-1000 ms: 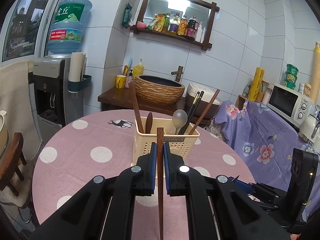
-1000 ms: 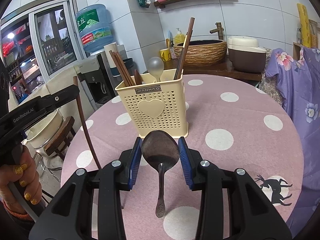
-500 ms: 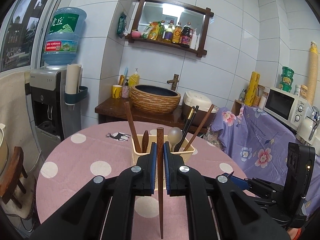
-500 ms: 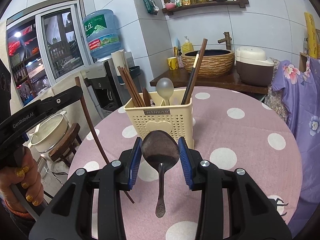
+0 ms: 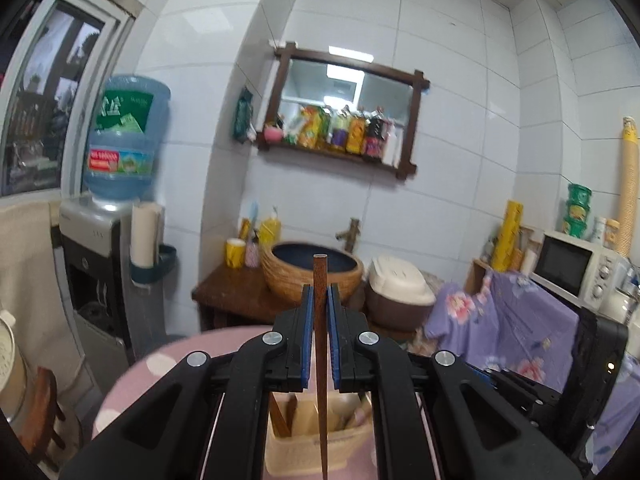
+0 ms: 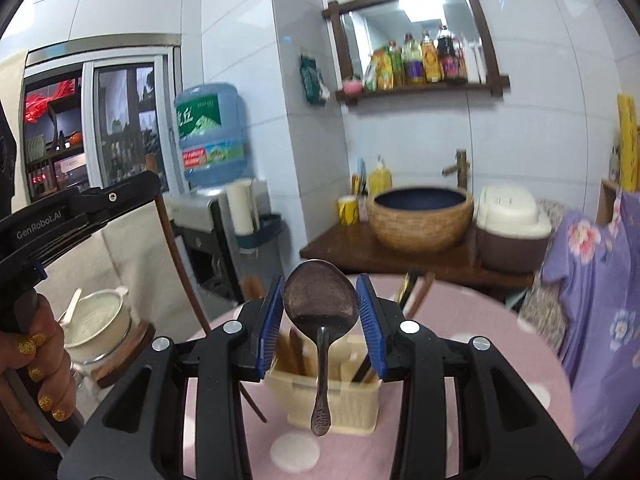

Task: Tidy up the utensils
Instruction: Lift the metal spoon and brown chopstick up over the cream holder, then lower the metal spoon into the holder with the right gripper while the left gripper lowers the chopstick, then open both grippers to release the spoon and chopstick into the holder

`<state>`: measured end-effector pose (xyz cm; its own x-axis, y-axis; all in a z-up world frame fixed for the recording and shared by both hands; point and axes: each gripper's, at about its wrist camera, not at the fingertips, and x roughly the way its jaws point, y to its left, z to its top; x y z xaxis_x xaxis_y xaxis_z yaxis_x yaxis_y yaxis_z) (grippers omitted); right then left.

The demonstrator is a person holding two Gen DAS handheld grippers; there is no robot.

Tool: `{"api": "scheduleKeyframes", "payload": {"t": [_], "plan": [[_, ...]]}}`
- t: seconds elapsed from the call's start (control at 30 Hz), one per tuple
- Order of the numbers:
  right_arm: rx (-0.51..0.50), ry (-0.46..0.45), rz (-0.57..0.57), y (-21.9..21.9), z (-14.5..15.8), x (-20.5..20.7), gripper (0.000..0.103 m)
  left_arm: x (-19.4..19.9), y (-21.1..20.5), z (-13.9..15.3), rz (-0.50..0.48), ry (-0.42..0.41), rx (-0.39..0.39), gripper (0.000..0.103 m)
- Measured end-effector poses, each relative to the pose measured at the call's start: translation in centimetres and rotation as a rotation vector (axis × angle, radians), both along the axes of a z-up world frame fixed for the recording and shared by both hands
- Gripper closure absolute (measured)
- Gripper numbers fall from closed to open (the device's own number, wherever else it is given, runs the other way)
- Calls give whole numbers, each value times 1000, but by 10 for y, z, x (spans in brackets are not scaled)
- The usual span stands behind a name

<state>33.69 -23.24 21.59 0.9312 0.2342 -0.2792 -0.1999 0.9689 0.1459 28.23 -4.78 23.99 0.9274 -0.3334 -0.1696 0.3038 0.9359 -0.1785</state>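
Left wrist view: the left tongs (image 5: 319,312) are clamped on a dark wooden chopstick (image 5: 320,344) standing upright between the pads, its ends at 12 and 6 o'clock. The cream utensil holder (image 5: 320,446) sits at 6 o'clock below, on the pink dotted surface (image 5: 160,372).

Right wrist view: the right tongs (image 6: 320,312) are clamped on a dark metal spoon (image 6: 321,320) by its bowl, handle hanging toward 6 o'clock before the holder (image 6: 340,404).

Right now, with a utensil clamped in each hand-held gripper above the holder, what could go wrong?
1. The left hand-held gripper pinches the chopstick well up its length, so the long lower end may swing and miss the holder.
2. The right hand-held gripper holds the spoon only by the bowl's edges, handle hanging down; it could slip or twist.
3. The holder already looks crowded, so either utensil may catch.
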Motion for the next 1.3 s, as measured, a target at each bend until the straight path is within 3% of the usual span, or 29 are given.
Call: {"api": "scheduleKeyframes", "payload": {"t": [0.17,0.33,1.0,1.23,1.3], "plan": [[-41,-61,-61,4,14,31,66,29,-4,12,73,-29,-20,95],[-47,-32,-79,8,-11,55,65,45,-16,-9,127,-51,7,95],[-110,89,-108,25,-118,59,65,61,-25,-114,81,134,56,95],[-107,104,-116,20,-133,60,63,58,-23,-122,91,136,76,95],[-102,102,-114,20,-134,57,56,58,-22,-122,89,142,74,94]]}}
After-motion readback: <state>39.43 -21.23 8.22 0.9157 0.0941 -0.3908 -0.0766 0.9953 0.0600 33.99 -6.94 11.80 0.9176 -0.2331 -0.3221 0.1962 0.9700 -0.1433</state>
